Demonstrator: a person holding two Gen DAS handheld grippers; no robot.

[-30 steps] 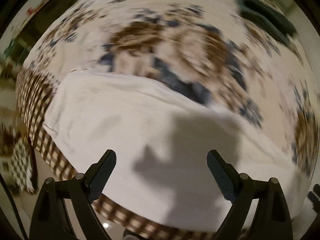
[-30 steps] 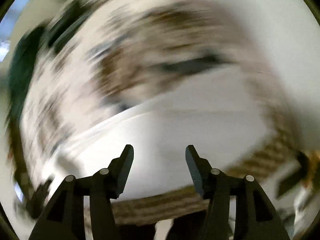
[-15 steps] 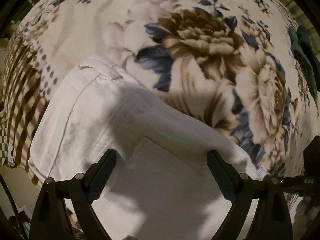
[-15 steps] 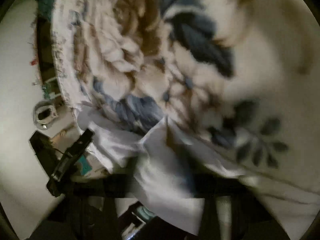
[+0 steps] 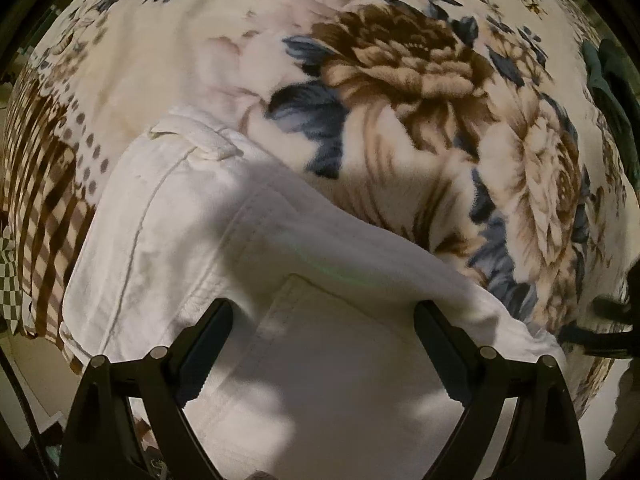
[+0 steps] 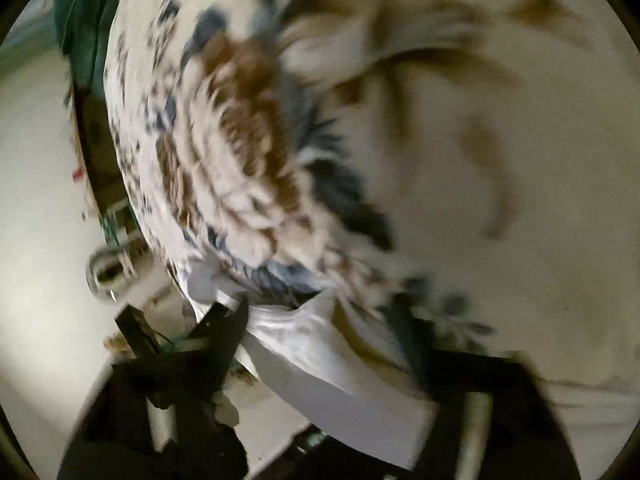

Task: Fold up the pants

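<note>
1. Since the frames of one second ago, both views have dropped closer to the white pants; the left view, blurred then, is now sharp, and compared with half a second ago it is almost the same.
2. The left gripper points down over the pants, and its jaws stand wide open with a back pocket between them; the pads do not press on the cloth.
3. The pants lie on a flowered blanket, with the waistband and a belt loop at the upper left in the left view.
4. The right gripper is at the near edge of the blanket, and this view is blurred.
5. Its jaws have just been opening; they now stand apart, and a fold of the white cloth lies between them.
6. I cannot tell whether the right pads touch this cloth.
7. A dark green cloth lies at the far edge of the blanket.
</note>
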